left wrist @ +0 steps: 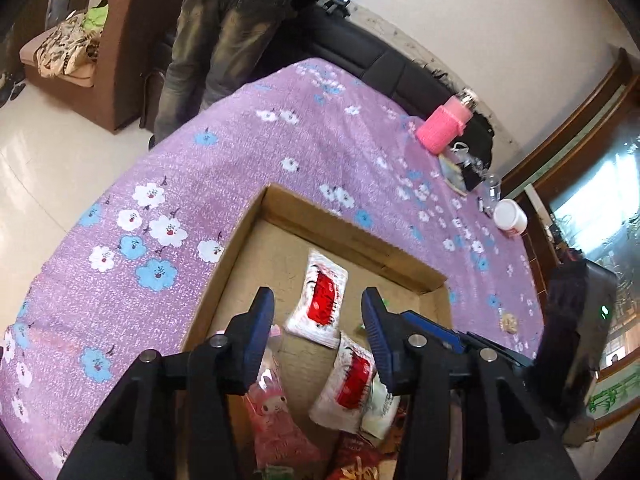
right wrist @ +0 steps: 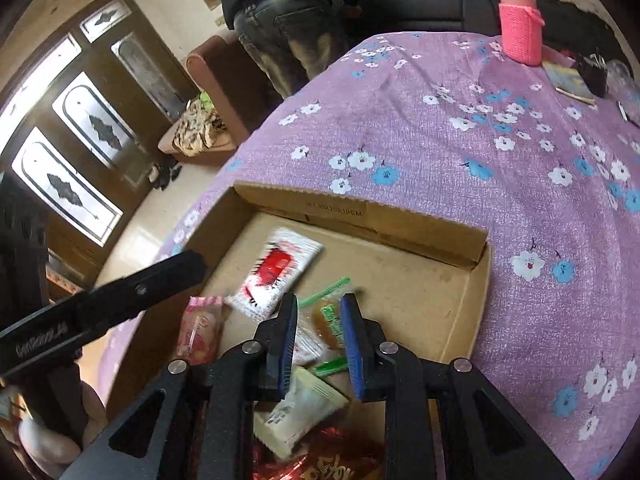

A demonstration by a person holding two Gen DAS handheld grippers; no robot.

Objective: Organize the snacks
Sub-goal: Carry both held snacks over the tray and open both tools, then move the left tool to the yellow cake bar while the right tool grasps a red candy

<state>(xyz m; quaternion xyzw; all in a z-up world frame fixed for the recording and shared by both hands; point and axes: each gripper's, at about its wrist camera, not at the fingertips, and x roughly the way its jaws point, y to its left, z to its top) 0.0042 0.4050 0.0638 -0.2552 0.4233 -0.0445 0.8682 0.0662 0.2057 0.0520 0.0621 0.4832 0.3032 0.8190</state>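
A shallow cardboard box (left wrist: 344, 232) (right wrist: 360, 208) lies on the purple flowered cloth. My left gripper (left wrist: 318, 294) is open above it, and a blurred white-and-red packet (left wrist: 322, 300) (right wrist: 276, 272) lies below the jaws, free of the pads. A second white-and-red packet (left wrist: 348, 384), a pink packet (left wrist: 272, 408) (right wrist: 200, 328), a white packet (right wrist: 304, 408) and a red foil bag (right wrist: 320, 464) sit at the box's near end. My right gripper (right wrist: 319, 299) is shut on a green-and-orange snack packet (right wrist: 328, 320) over the box.
A pink-sleeved bottle (left wrist: 444, 124) (right wrist: 520, 28), a white jar (left wrist: 510, 214) and a book with dark items (right wrist: 572, 80) stand along the far right of the cloth (right wrist: 440, 140). A person (left wrist: 224, 32) stands at the far side by a black sofa.
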